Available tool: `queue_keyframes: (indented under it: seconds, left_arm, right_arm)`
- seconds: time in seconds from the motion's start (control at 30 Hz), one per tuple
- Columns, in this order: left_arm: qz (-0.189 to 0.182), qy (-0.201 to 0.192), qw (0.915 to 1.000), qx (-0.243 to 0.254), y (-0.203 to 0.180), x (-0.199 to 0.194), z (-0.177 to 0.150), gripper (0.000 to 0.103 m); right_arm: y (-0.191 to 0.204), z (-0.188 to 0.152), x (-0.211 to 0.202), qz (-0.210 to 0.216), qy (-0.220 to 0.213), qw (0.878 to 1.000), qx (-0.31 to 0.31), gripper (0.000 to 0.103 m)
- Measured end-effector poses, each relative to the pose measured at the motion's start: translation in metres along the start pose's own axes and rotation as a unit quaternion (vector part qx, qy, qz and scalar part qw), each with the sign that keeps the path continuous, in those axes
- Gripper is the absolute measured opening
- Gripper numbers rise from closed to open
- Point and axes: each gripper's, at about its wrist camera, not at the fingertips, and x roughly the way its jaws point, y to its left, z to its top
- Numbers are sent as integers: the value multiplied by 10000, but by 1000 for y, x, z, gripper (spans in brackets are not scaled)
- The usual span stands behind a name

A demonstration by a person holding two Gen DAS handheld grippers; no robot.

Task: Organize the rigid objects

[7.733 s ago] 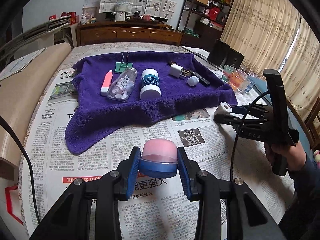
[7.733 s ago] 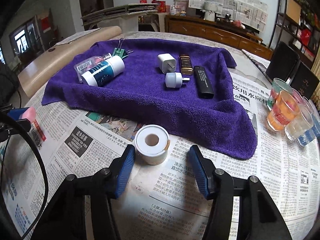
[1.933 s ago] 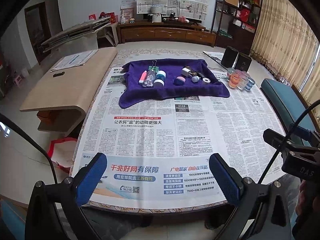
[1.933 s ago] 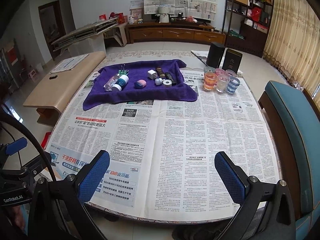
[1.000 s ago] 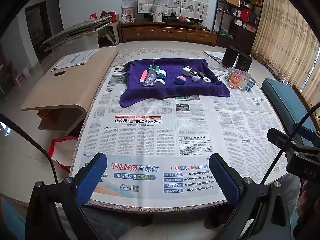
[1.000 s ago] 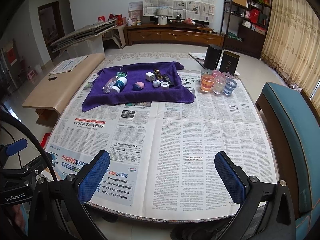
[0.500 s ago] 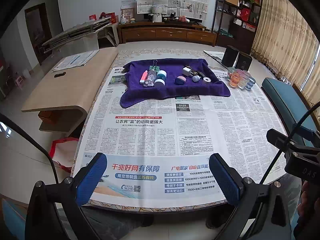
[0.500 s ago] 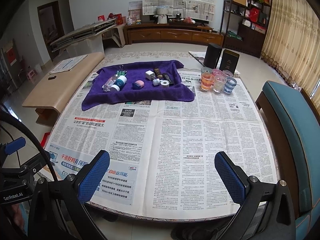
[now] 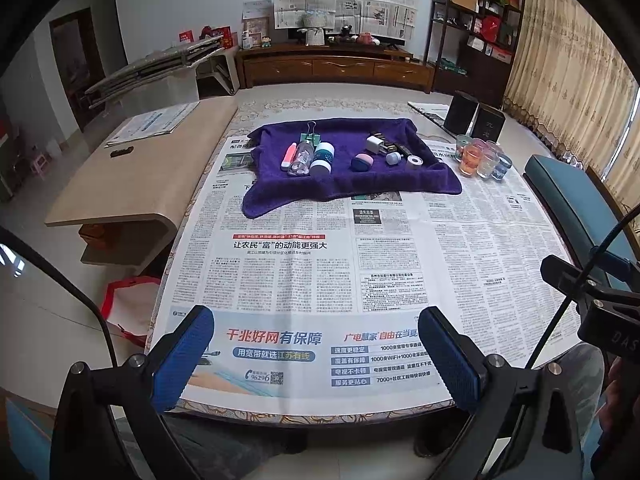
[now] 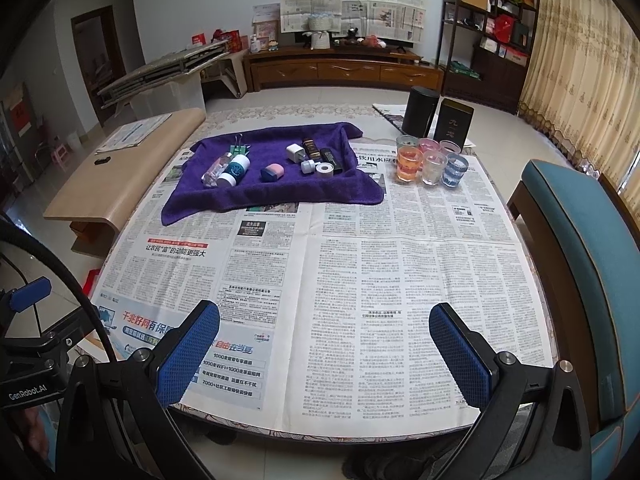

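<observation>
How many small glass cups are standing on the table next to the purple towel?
6, clustered right of the purple towel: front row orange, clear, blue; back row clear, pink, clear. More could be hidden.

Your left tool (image 9: 316, 356) is spread wide, its two blue-padded fingers (image 9: 182, 358) far apart with nothing between them. It is held level at the near edge of the counter (image 9: 320, 410), fingers pointing forward across it. Your right tool (image 10: 324, 354) is in the same state: fingers (image 10: 460, 356) fully apart, nothing gripped, also at the near edge and aimed forward. The two tools sit side by side and well apart; each camera catches the other tool's black body at the frame's border. Your right hand (image 9: 618, 396) shows dimly at the lower right of the left view, wrapped on the handle.
</observation>
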Motion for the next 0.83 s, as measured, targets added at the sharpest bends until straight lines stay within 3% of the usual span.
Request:
queue_keyframes:
  seconds: [0.83]
  left_arm:
    - [-66, -155, 9998, -87, -3, -10, 1, 103]
  right_arm:
    - [-2, -3, -5, -21, -2, 10000, 2, 103]
